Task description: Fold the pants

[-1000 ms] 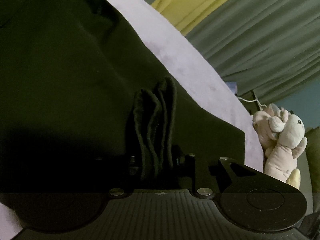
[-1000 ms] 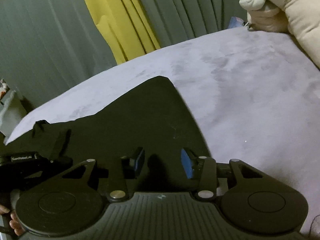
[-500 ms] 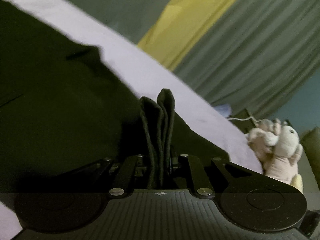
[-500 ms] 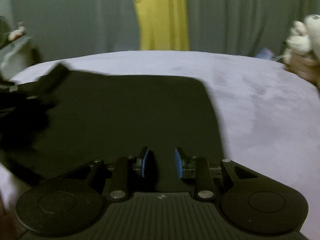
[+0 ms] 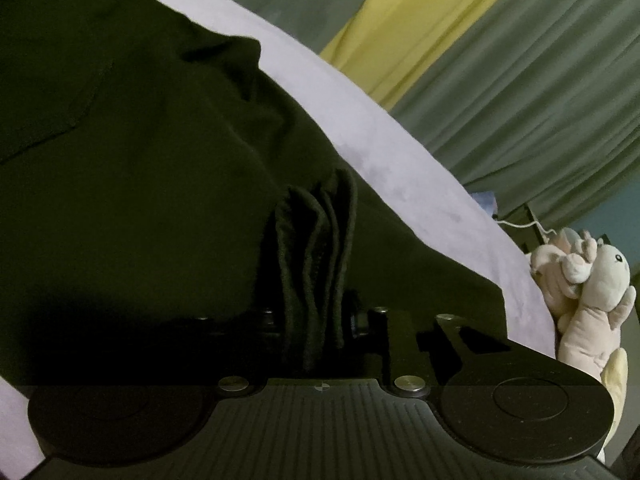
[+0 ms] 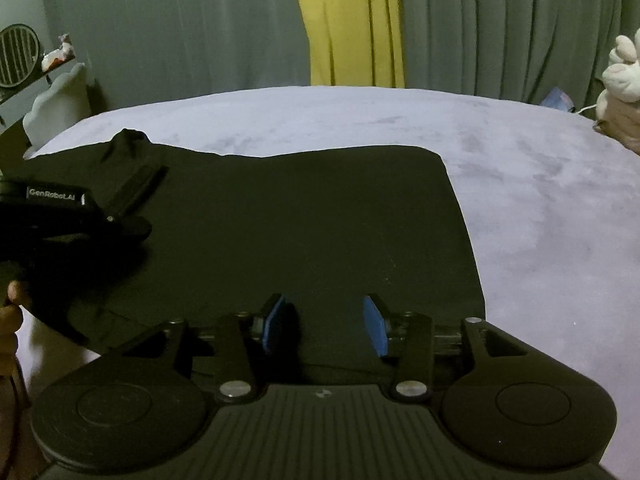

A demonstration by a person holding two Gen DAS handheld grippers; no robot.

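Dark green-black pants [image 6: 300,220] lie spread flat on a pale lilac bed [image 6: 540,200]. In the left wrist view the pants [image 5: 140,160] fill most of the picture, and a bunch of folded edges stands up between the jaws of my left gripper [image 5: 316,312]. Those jaws are opening, with the cloth still pinched between them. My right gripper [image 6: 324,320] hovers over the near edge of the pants. Its blue pads [image 6: 376,328] are spreading apart, with nothing between them. The left gripper [image 6: 60,216] also shows at the left of the right wrist view.
A plush toy [image 5: 592,292] sits at the bed's far right edge. Grey and yellow curtains [image 6: 352,20] hang behind the bed. A white cushion-like thing [image 6: 60,108] and a round fan [image 6: 16,56] stand at the far left. A person's hand [image 6: 10,304] holds the left gripper.
The right wrist view rolled level; its jaws narrowed, then widened again. The left jaws squeezed the cloth bunch tight, then eased apart, and the left gripper shifted along the pants.
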